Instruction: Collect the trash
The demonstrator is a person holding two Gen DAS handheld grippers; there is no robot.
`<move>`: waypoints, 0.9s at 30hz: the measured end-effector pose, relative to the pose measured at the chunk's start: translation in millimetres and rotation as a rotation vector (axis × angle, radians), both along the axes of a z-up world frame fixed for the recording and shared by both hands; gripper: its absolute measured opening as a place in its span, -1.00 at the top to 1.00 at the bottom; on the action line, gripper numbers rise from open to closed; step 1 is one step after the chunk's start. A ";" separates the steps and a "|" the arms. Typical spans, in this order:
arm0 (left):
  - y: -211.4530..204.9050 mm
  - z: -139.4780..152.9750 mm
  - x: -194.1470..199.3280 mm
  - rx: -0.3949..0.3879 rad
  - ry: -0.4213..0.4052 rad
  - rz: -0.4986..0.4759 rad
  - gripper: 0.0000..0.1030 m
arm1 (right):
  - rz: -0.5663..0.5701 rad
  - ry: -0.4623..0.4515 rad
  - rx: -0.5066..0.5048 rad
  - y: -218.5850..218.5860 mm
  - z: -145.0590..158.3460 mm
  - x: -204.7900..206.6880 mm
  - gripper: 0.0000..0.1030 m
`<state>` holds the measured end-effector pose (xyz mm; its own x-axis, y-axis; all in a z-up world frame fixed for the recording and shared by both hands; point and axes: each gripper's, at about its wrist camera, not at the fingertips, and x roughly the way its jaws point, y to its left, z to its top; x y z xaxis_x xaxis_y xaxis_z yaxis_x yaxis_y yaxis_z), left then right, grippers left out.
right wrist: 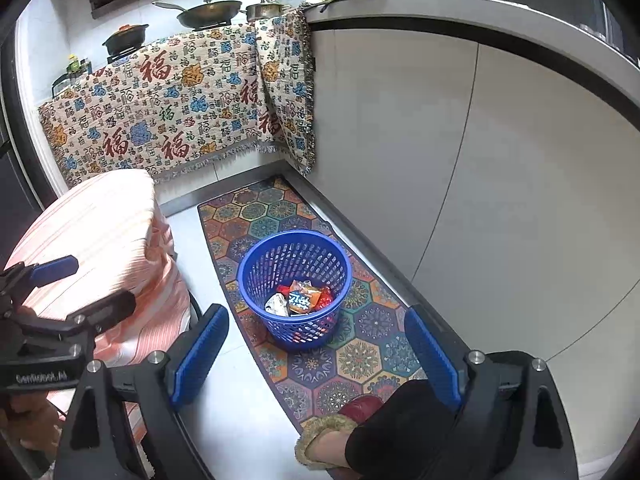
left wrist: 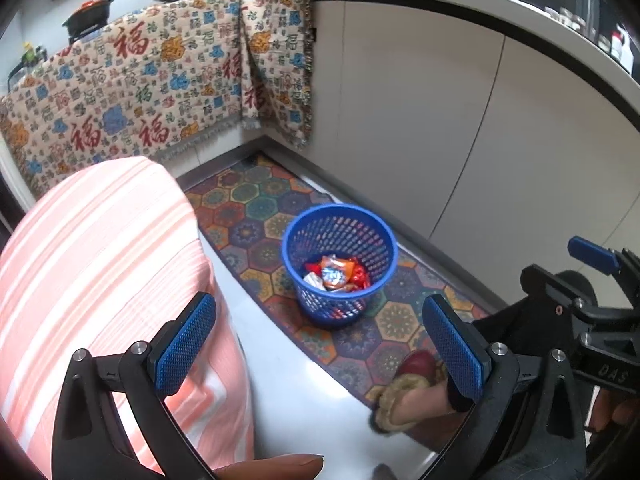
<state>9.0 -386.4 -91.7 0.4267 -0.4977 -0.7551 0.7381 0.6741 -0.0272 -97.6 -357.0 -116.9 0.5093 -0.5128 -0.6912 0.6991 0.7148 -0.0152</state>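
the blue basket (left wrist: 339, 261) is seen at frame centre on the patterned rug (left wrist: 276, 204), with the wrappers (left wrist: 336, 274) lying inside it. the left tool (left wrist: 318, 346) and right tool (right wrist: 316, 358) are held wide open, nothing gripped.

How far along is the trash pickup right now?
Looks nearly done: several snack wrappers already lie in the blue basket on the patterned mat. Nothing is in hand; the left gripper and right gripper are both open and empty. No loose trash shows on the visible floor, so little seems left.
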 end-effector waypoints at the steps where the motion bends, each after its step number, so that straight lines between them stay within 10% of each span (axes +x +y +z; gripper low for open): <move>1: 0.5 0.2 1.1 0.000 0.000 0.006 -0.99 | 0.004 0.000 -0.002 1.0 0.6 1.4 -0.77; 27: 1.1 -2.0 3.3 0.020 -0.008 0.038 -0.99 | 0.032 0.020 0.012 -0.5 -7.8 7.0 -0.77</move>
<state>12.3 -385.3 -93.7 0.4513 -0.4661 -0.7610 0.7120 0.7021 -0.0079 -90.6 -357.5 -124.7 0.5117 -0.4875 -0.7074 0.6752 0.7373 -0.0196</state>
